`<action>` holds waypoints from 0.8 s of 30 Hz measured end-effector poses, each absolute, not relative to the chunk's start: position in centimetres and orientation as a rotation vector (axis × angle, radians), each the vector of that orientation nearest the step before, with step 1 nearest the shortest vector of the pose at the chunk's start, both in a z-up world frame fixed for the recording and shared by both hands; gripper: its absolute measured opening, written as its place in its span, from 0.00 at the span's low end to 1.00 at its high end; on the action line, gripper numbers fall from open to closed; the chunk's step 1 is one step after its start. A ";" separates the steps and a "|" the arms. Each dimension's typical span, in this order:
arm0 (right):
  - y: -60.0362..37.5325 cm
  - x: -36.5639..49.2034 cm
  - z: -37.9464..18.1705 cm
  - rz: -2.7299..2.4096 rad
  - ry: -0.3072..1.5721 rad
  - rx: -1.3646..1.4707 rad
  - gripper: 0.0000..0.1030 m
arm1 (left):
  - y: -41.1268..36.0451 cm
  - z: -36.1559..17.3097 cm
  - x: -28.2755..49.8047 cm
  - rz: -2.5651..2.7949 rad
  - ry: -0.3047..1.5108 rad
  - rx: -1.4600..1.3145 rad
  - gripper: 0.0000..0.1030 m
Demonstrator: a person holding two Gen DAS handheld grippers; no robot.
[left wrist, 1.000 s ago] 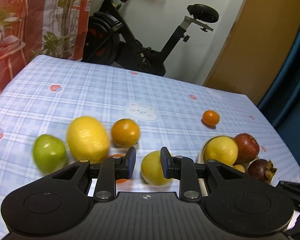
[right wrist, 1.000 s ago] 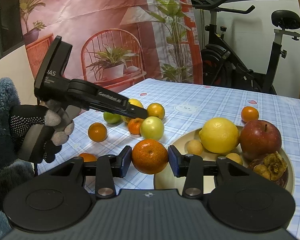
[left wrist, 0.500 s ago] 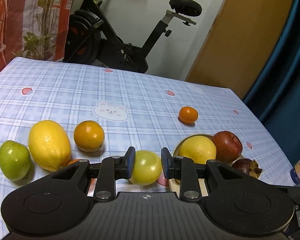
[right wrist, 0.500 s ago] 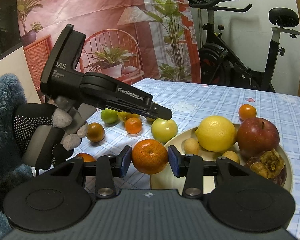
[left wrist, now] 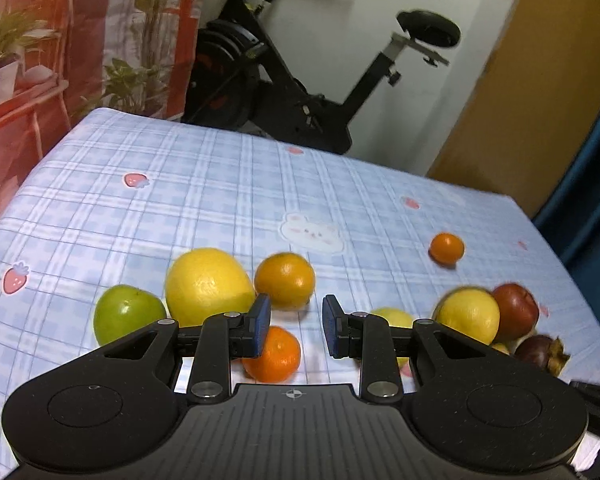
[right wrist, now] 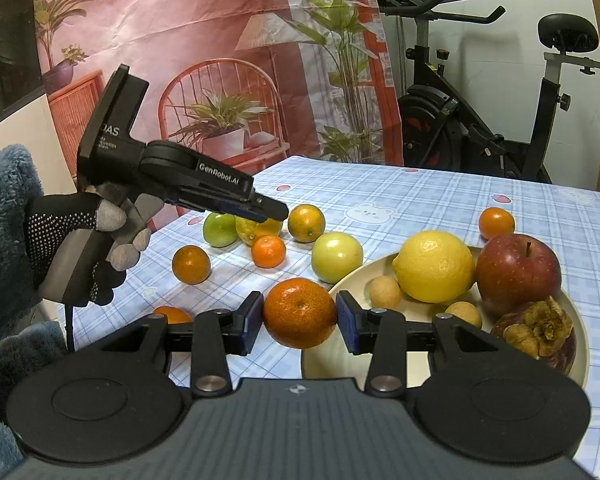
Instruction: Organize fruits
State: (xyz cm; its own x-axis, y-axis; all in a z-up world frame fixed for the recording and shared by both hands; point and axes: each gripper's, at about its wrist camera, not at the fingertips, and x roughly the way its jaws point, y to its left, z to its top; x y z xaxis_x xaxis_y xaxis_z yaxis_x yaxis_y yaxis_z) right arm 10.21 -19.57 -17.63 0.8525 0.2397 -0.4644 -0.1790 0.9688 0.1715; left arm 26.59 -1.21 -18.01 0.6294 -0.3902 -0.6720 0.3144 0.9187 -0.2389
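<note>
your right gripper [right wrist: 300, 322] level, jaws clamped on mandarin [right wrist: 300, 313] beside plate [right wrist: 580, 312]; left gripper [left wrist: 292, 326] tilted down, jaws narrow, holding nothing.

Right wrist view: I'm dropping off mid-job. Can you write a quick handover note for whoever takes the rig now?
Right gripper: shut on an orange tangerine, held at the near rim of the cream round plate.
Left gripper: shut, empty, above the loose fruit.
Done: plate holds a large yellow lemon, red apple, dark mangosteen and two small tan fruits.
Left: on the blue checked tablecloth, a yellow-green apple beside the plate, a green apple, a second lemon and five loose oranges.
</note>
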 end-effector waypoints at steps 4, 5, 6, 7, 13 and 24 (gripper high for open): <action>-19.6 10.2 -17.6 0.222 0.507 0.126 0.41 | -2.2 -18.0 25.9 -0.384 0.767 0.003 0.29; -19.5 10.2 -17.6 0.223 0.508 0.125 0.41 | -2.3 -18.1 25.8 -0.380 0.764 0.019 0.29; -19.5 10.2 -17.6 0.224 0.509 0.124 0.41 | -2.5 -18.2 25.7 -0.379 0.765 0.037 0.29; -19.5 10.3 -17.6 0.224 0.510 0.124 0.41 | -2.7 -18.3 25.7 -0.376 0.767 0.062 0.29; -19.6 10.4 -17.6 0.223 0.511 0.126 0.41 | -3.0 -18.3 24.9 -0.373 0.753 0.121 0.29; -19.6 10.2 -17.6 0.221 0.501 0.125 0.41 | -2.5 -16.9 21.3 -0.575 0.833 0.028 0.33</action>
